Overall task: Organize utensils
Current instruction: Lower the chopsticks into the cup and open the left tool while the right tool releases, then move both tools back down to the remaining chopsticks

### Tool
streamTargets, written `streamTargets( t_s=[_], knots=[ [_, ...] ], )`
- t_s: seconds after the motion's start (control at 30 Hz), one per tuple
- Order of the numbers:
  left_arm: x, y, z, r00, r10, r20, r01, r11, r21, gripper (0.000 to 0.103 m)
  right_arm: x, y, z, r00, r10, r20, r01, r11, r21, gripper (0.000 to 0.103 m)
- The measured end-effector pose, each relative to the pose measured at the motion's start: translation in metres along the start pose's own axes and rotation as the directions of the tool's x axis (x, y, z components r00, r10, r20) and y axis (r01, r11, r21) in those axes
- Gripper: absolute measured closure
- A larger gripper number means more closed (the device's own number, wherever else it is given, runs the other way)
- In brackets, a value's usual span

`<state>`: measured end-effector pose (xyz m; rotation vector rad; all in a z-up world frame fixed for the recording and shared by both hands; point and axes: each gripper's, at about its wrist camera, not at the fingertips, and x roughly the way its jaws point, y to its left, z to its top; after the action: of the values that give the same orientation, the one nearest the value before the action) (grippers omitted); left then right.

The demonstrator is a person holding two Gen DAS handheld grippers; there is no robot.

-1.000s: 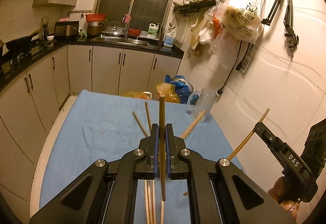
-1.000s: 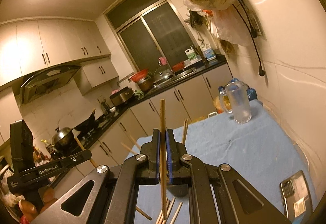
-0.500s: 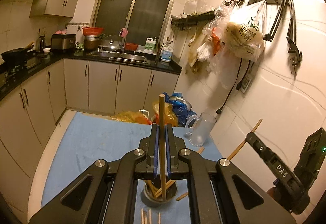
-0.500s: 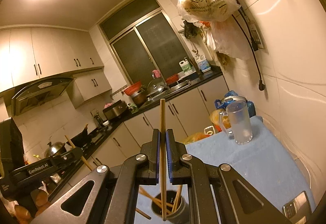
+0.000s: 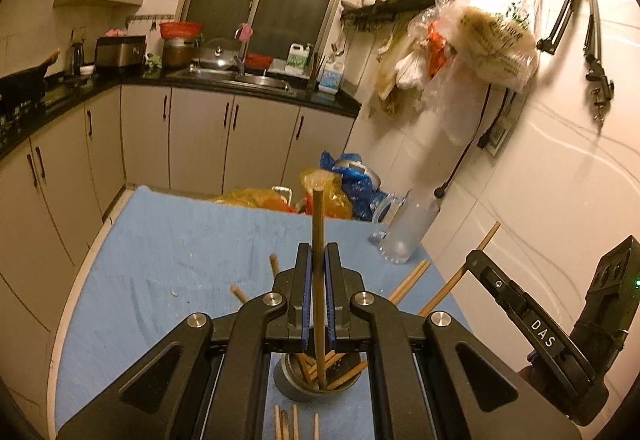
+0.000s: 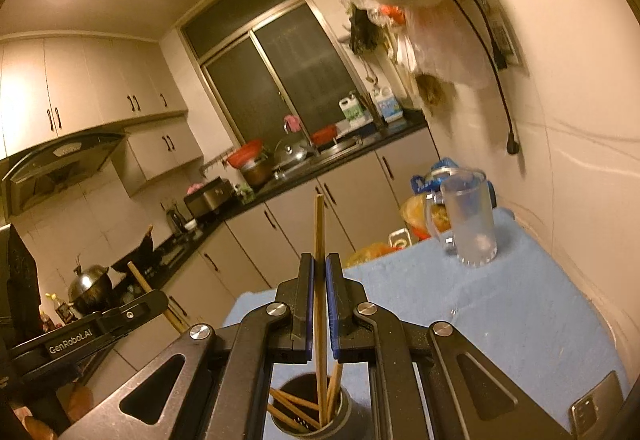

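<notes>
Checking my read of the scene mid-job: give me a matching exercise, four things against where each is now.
Things:
1. left gripper
2. holder cup
3. clear pitcher
4. phone

Places or states:
A. at the cloth's near right corner
B. shut on a chopstick
C. standing at the cloth's far right, by the wall
D. on the cloth, holding several chopsticks

Pairs: 1-B, 2-D, 3-C, 4-A

"DAS" stood in white letters on the right gripper (image 5: 490, 234), "GenRobot.AI" ran along the left gripper (image 6: 138, 286), and the hanging plastic bag's (image 5: 494, 35) print was unreadable.
</notes>
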<state>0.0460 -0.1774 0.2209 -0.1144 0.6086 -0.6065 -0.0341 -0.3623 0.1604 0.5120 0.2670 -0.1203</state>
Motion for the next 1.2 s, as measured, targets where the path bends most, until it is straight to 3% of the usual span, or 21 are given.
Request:
streamTargets(
  t_s=[0.27, 0.7, 0.77, 0.83, 0.9, 1.07, 1.2],
  knots=[
    [0.021, 0.009, -0.022, 0.998, 0.025, -0.052, -0.024, 1.000, 0.012, 0.097, 0.018, -0.007, -0.027, 0.996, -0.008, -0.083, 0.008, 1.000, 0.008, 0.097],
    [0.026, 0.007, -0.034, 0.998, 0.040, -0.055, -0.037, 0.997, 0.063, 0.097, 0.038, -0.022, -0.041, 0.987, 0.005, -0.159, 0.000, 1.000, 0.031, 0.096],
    [0.026, 0.007, -0.034, 0.998, 0.042, -0.054, -0.039, 0.997, 0.062, 0.093, 0.037, -0.022, -0.040, 0.988, 0.003, -0.157, 0.002, 1.000, 0.031, 0.095],
    [0.023, 0.006, -0.034, 0.998, 0.045, -0.043, -0.043, 0.997, 0.061, 0.080, 0.035, -0.023, -0.038, 0.989, 0.005, -0.149, 0.000, 0.999, 0.034, 0.091],
    [0.019, 0.006, -0.033, 0.998, 0.052, -0.027, -0.050, 0.997, 0.060, 0.080, 0.029, -0.023, -0.037, 0.990, 0.006, -0.138, -0.001, 0.999, 0.037, 0.087],
    [0.002, 0.008, -0.032, 0.999, 0.047, -0.003, -0.047, 0.998, 0.045, 0.080, 0.013, -0.025, -0.036, 0.992, 0.012, -0.125, -0.006, 0.999, 0.048, 0.087],
    [-0.020, 0.009, -0.039, 0.998, 0.051, 0.028, -0.052, 0.998, 0.044, 0.072, 0.001, -0.025, -0.042, 0.990, 0.020, -0.140, -0.013, 0.999, 0.052, 0.087]
  ],
)
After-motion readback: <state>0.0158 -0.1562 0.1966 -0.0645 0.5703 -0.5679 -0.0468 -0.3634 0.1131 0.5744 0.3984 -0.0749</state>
